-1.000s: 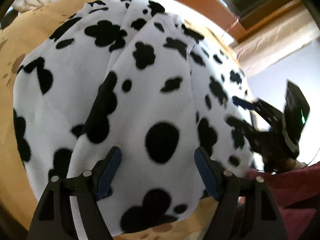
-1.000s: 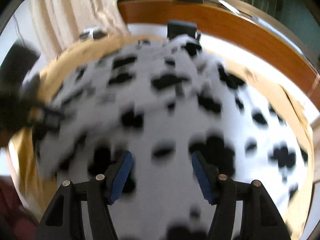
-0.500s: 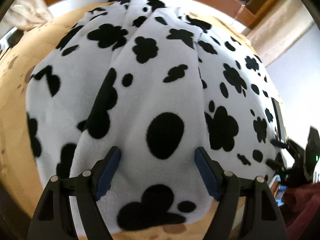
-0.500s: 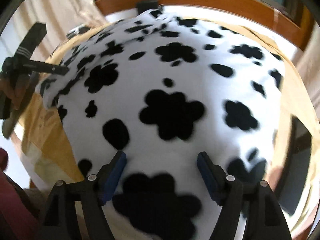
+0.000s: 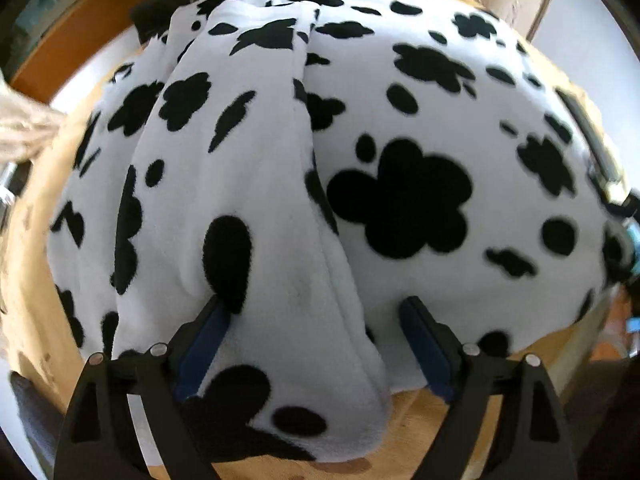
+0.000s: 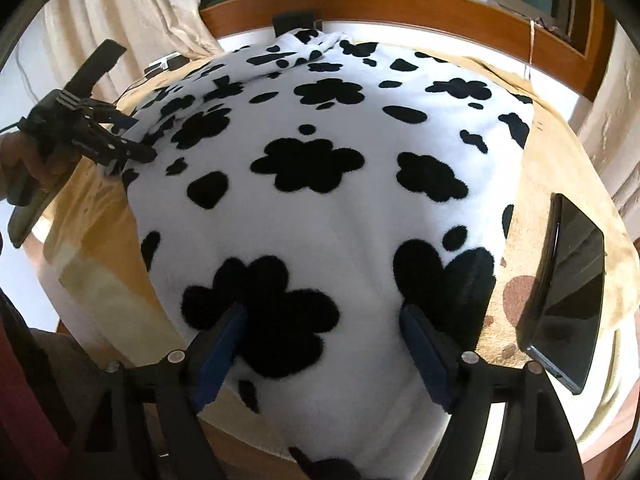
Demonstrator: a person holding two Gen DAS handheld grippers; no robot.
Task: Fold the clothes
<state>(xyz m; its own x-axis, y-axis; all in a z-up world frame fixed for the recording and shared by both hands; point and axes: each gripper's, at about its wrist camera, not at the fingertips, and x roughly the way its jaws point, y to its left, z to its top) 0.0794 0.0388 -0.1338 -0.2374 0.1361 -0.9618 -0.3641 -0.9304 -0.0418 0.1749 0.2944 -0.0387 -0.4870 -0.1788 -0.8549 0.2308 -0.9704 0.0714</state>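
Hovering over cow-print fleece garment (image 6: 320, 208), left gripper (image 5: 312, 316) and right gripper (image 6: 322, 320) jaws opening, gripping nothing (likely readying the next fold).

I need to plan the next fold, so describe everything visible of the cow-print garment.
The cow-print garment is thick white fleece with black blotches, some flower-shaped. It lies spread flat over a tan cloth on the table, nearly covering it. In the left wrist view a long folded panel lies on top, running away from the camera, its edge raised over the layer beneath. The left gripper and right gripper are over its near edge, jaws opening, fleece between them but not pinched. A dark phone lies beside it, apart.
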